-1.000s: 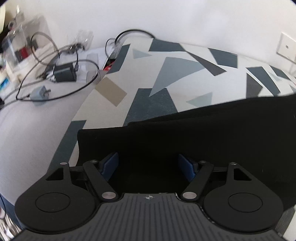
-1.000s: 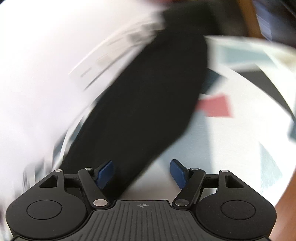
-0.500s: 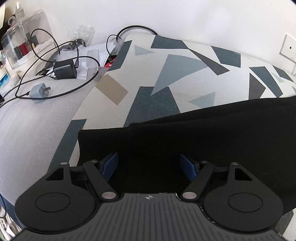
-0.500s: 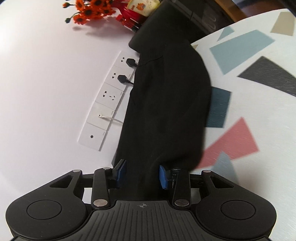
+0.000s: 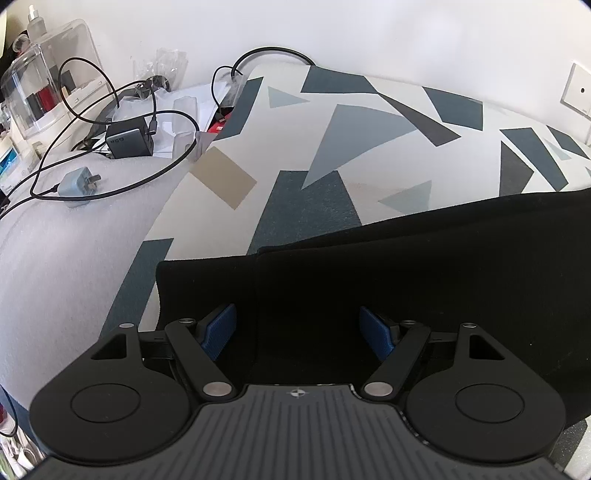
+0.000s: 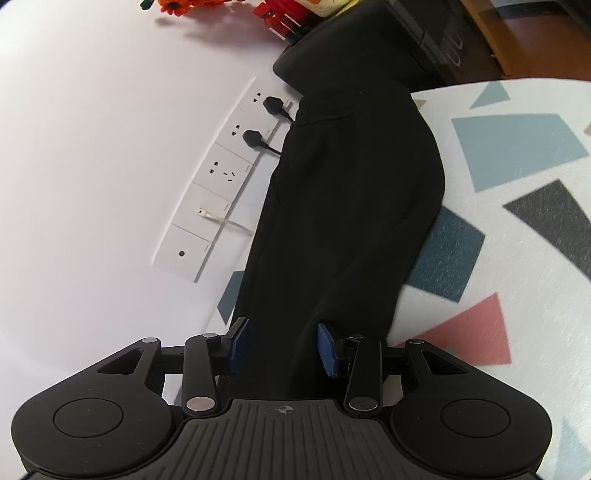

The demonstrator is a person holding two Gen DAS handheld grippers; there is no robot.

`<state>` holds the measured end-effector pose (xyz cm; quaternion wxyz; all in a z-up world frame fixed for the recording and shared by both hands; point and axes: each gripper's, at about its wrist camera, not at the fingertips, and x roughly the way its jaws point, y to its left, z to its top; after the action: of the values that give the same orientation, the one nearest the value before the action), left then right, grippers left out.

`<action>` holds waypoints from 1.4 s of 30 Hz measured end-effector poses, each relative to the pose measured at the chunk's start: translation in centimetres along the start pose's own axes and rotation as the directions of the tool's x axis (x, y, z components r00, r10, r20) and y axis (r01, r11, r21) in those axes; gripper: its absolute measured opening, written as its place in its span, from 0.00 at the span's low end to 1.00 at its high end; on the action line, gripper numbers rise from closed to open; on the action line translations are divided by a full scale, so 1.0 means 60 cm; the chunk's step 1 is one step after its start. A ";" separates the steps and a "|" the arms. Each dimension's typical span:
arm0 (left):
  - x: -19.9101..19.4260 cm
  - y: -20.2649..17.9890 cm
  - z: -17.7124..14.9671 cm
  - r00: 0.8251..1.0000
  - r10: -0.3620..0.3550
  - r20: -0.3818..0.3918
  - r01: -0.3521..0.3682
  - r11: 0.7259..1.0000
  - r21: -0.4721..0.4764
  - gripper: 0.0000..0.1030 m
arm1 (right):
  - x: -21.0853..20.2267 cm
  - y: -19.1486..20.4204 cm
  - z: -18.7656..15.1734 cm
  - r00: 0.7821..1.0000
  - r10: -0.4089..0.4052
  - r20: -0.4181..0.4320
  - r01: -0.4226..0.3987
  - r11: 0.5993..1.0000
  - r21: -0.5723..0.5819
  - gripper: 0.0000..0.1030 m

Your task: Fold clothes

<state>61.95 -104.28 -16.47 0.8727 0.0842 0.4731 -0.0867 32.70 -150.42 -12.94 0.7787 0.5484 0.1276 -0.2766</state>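
**Black garment on patterned counter, both tongs over it**

Left tongs (image 5: pixel 299 328) spread wide, low over black garment (image 5: pixel 424 266) lying on counter (image 5: pixel 332 129). Right tongs (image 6: pixel 282 347) rolled sideways, partly closed around a lifted garment fold; pad contact unclear.

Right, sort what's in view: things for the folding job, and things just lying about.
For the job:
black garment
left gripper
right gripper
patterned cloth surface

Lying about:
dark charger brick
pale blue plug adapter
black cables
wall sockets
orange flowers
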 end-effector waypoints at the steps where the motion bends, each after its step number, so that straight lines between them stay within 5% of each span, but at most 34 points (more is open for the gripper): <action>1: 0.000 0.000 0.000 1.000 0.000 0.000 0.000 1.000 -0.001 0.74 | -0.004 -0.001 -0.002 1.000 -0.010 -0.004 0.010 1.000 -0.015 0.43; 4: 0.000 0.000 -0.002 1.000 0.000 0.004 0.000 1.000 -0.001 0.74 | -0.029 -0.015 -0.015 0.994 -0.089 0.070 0.094 0.992 -0.079 0.69; 11: -0.003 -0.009 -0.003 1.000 0.026 0.011 -0.027 1.000 0.008 0.74 | -0.039 -0.059 -0.036 0.926 -0.357 0.122 0.375 0.903 -0.210 0.68; 14: -0.005 -0.023 -0.004 0.997 0.072 0.009 -0.072 0.997 0.014 0.74 | -0.009 -0.047 -0.083 0.907 -0.404 0.124 0.420 0.836 -0.352 0.68; 18: -0.018 -0.051 -0.001 0.995 0.103 0.019 -0.103 0.994 0.043 0.65 | 0.045 -0.021 -0.116 0.903 -0.406 0.138 0.424 0.794 -0.436 0.67; 23: -0.064 -0.111 0.003 0.996 -0.022 0.089 0.008 0.988 0.157 0.64 | 0.072 0.027 -0.087 0.936 -0.318 0.150 0.352 0.848 -0.397 0.57; 28: -0.037 -0.141 -0.011 0.997 -0.075 -0.031 0.080 0.980 0.181 0.65 | 0.100 0.053 -0.051 0.956 -0.264 0.131 0.294 0.875 -0.384 0.58; 38: -0.013 -0.119 -0.014 0.995 -0.091 -0.047 0.095 0.991 0.094 0.82 | 0.158 0.045 -0.075 0.916 -0.386 0.113 0.393 0.801 -0.451 0.68; 42: -0.014 -0.119 -0.020 0.995 -0.098 -0.030 0.101 0.990 0.094 0.81 | 0.136 0.052 -0.117 0.881 -0.428 0.203 0.470 0.739 -0.482 0.71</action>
<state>58.89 -110.86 -16.87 0.8561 0.1030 0.4832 -0.1514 41.86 -145.55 -17.14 0.8113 0.2600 0.2950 -0.4327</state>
